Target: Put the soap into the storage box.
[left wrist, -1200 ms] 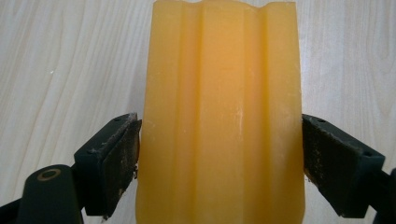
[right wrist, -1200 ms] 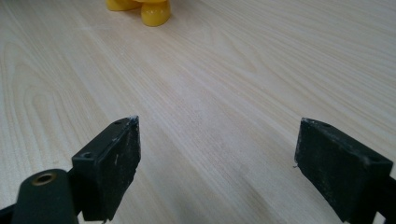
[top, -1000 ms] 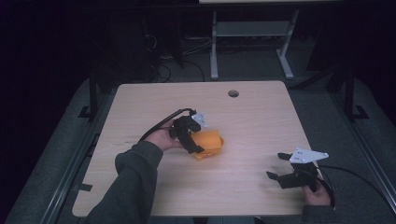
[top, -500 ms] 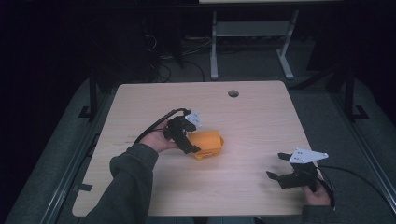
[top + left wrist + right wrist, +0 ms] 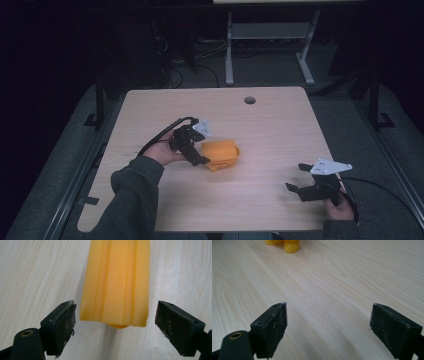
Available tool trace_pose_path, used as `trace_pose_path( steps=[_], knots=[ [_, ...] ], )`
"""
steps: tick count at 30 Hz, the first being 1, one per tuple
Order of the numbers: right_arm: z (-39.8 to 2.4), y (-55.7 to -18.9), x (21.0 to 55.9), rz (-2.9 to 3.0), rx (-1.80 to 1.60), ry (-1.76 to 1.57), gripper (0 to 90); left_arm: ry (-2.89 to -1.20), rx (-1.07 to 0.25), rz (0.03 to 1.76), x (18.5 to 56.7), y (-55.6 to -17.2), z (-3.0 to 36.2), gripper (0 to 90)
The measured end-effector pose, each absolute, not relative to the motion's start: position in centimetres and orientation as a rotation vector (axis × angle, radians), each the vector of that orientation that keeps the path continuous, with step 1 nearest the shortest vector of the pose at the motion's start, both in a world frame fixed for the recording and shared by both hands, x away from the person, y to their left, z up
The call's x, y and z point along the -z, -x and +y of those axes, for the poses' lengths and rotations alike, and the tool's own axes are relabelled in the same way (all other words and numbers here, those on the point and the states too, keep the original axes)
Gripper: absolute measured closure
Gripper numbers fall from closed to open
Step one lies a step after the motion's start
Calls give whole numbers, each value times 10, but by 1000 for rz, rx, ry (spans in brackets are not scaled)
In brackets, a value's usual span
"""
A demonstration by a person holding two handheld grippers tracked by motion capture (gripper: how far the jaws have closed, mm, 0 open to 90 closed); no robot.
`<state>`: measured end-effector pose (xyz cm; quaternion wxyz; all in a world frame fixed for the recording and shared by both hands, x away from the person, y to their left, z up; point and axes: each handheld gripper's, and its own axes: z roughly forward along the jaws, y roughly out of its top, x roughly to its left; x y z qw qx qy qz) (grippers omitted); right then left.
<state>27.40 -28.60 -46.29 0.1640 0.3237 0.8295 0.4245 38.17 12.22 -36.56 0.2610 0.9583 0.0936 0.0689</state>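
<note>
From the high view, our left gripper (image 5: 199, 150) has drawn back a little from the orange block (image 5: 220, 153) at mid-table; our right gripper (image 5: 299, 181) idles open, well right of the block.

In the left gripper view the jaws gape wide, the block (image 5: 115, 282) between them, untouched: released, or not gripped yet.

In the right gripper view the block (image 5: 284, 244) lies far ahead.

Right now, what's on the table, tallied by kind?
Orange plastic pieces: 1, the orange piece in the middle of the table.
Grippers: 2, the left gripper open at the orange piece, the right gripper open near the table's right front corner.
Total: 3
</note>
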Motion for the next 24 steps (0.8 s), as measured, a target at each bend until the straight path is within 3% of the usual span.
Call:
trace_pose_path(
  steps=[24],
  knots=[
    [-285, -274, 464, 2374, -1192, -938, 137, -2532, -156, 335, 380, -359, 156, 168]
  ],
)
